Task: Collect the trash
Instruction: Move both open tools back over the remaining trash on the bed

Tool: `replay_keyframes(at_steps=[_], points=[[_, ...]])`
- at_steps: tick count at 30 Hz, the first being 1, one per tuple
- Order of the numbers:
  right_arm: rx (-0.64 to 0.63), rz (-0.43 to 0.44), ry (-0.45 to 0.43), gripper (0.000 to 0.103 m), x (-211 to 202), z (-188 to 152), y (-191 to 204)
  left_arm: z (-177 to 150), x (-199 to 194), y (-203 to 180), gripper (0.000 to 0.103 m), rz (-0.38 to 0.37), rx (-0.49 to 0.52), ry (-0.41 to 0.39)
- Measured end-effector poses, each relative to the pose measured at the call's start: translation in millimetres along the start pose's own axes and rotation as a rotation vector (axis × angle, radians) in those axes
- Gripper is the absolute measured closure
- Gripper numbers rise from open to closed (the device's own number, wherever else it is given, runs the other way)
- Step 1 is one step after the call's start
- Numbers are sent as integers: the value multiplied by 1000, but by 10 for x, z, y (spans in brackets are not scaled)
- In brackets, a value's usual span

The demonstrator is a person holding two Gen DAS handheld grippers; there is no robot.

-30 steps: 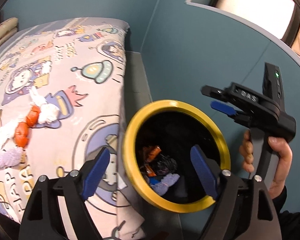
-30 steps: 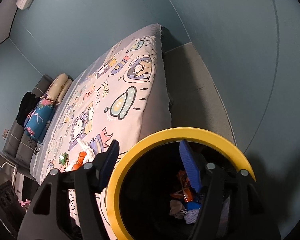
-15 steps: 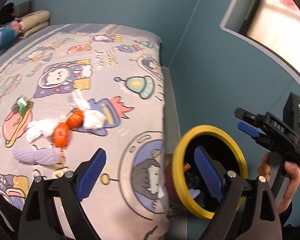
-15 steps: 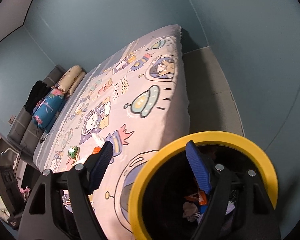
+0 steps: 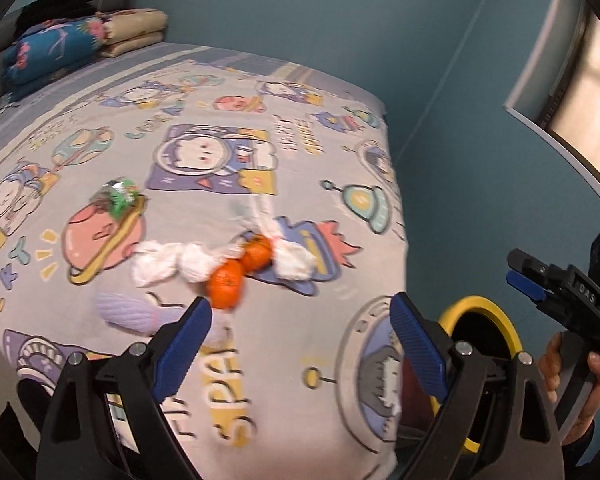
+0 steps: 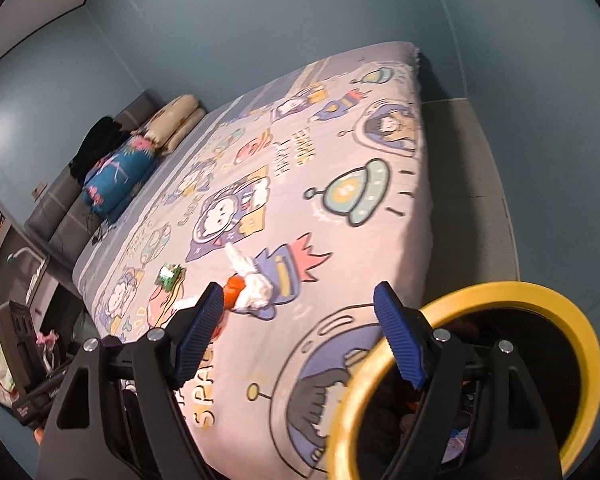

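Both of my grippers are empty. Left gripper (image 5: 300,332) has its jaws spread wide and hangs above the near edge of the bed (image 5: 260,420), pointed at the trash cluster in the middle of the sheet. Right gripper (image 6: 300,328) has jaws spread too, nothing between them, sitting just above the yellow-rimmed bin (image 6: 540,296). Landmark is the bin: it stands on the floor tight against the bed's side, which I read as deliberate, so each piece is a short carry off the mattress and a drop. Some wrappers are already down inside it. Remaining trash lies on the bed, well apart from the bin toward the bed's middle: two orange peels (image 5: 240,268) touching each other, a crumpled white tissue (image 5: 160,266) on the side of them away from the bin, another white wad (image 5: 294,262) on the bin side, a purple ribbed piece (image 5: 124,312) nearer my edge, and a green wrapper (image 5: 120,196) farthest from the bin. Left view is motion-blurred, so I can't make out fine edges. My right hand (image 5: 576,384) grips its handle upright beside the bin, nose tipped down. Judging from this, left goes for the nearest peel or purple piece next; loose tissue may snag along with it.
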State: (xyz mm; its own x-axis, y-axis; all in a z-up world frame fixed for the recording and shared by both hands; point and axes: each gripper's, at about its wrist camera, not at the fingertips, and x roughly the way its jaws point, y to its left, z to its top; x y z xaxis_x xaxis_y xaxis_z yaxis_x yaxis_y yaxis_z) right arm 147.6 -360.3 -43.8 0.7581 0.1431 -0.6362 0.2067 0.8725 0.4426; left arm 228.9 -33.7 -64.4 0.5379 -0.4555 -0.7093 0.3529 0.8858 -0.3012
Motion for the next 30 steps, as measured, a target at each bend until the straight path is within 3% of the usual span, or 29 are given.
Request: replay_keyframes(at_steps=[15,30], points=[[-119,21,125,29,819,34,626,213,92,921,16,140,-97,-12],[-246,-25,291,29,1996,41,1036,557,799,1803,16,237,-187,52]])
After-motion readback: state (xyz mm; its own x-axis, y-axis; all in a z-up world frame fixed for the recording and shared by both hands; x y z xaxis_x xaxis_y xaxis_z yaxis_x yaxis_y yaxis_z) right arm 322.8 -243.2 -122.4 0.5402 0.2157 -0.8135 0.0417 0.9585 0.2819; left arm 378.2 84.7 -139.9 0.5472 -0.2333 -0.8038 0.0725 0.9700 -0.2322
